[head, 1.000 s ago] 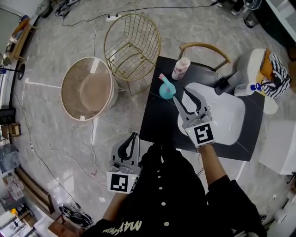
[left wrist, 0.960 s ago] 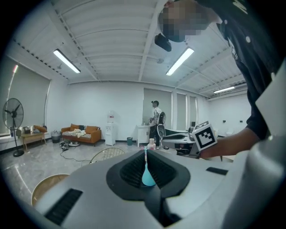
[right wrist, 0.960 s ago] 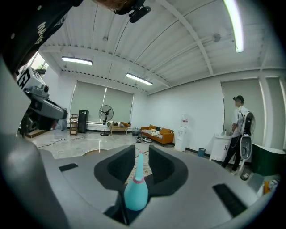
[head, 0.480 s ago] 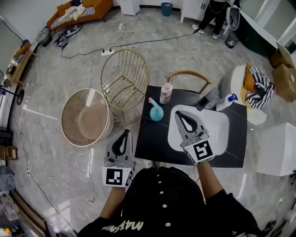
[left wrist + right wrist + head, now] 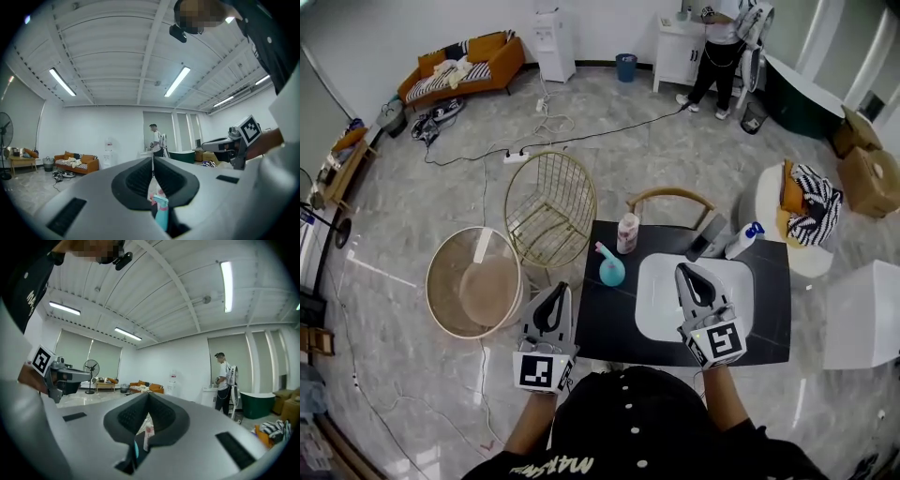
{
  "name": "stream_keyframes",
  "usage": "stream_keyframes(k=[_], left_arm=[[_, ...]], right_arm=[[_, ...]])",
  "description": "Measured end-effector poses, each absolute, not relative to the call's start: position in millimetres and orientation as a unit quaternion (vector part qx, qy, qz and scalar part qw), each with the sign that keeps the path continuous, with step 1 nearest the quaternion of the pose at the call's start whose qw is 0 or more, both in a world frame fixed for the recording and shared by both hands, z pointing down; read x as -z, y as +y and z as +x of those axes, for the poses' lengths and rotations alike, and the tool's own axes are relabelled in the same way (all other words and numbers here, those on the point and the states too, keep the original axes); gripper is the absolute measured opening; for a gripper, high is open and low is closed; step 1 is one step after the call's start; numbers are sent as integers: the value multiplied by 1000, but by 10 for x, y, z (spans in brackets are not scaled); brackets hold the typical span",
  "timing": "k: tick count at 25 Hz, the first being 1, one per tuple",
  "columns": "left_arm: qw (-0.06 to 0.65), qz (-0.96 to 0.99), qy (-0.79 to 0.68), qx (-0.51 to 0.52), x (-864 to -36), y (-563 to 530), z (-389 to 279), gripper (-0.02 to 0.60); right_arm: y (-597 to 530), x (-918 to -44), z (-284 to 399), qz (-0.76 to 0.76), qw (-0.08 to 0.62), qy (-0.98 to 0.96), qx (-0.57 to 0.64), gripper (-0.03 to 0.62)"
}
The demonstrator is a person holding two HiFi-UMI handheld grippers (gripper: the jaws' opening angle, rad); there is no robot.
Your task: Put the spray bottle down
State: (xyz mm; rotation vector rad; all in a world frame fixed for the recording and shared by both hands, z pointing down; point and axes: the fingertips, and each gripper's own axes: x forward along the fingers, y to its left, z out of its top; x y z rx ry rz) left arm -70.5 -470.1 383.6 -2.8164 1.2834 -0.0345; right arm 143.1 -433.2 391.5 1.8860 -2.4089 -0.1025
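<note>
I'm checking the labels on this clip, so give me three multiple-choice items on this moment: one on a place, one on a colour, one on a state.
1. Where does the teal spray bottle stand?
A. In the round basket.
B. On the black table, left of the white tray.
C. On the sofa.

2. What colour is the wire chair?
A. Blue.
B. Red.
C. Gold.

3. How do the fingers of the right gripper stand?
A. Together, gripping nothing.
B. Wide apart.
C. Clamped on the bottle.

Answers:
1 B: the head view shows it upright on the tabletop beside the tray.
2 C: its wires look golden.
3 A: the right gripper view shows the fingers meeting with nothing gripped.
</note>
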Motion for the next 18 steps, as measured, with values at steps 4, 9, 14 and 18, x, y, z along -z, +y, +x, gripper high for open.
stream_keyframes(k=[4, 9, 14, 18], left_arm=[[25, -912, 410, 10, -3809, -4714, -646, 23], [26, -912, 408, 8, -3815, -4743, -625, 23], [30, -912, 409, 7, -3794, -4763, -636, 23], [31, -912, 410, 8, -3794, -4772, -660, 23]], right_arm=[[-4309, -3865, 1487, 623, 33, -781, 38, -5], [-4345, -3843, 1434, 614, 40, -786, 51, -5], [-4386, -3795, 1370, 607, 30, -792, 58, -5], [-4421, -3812, 1333, 606, 31, -793, 58, -5]])
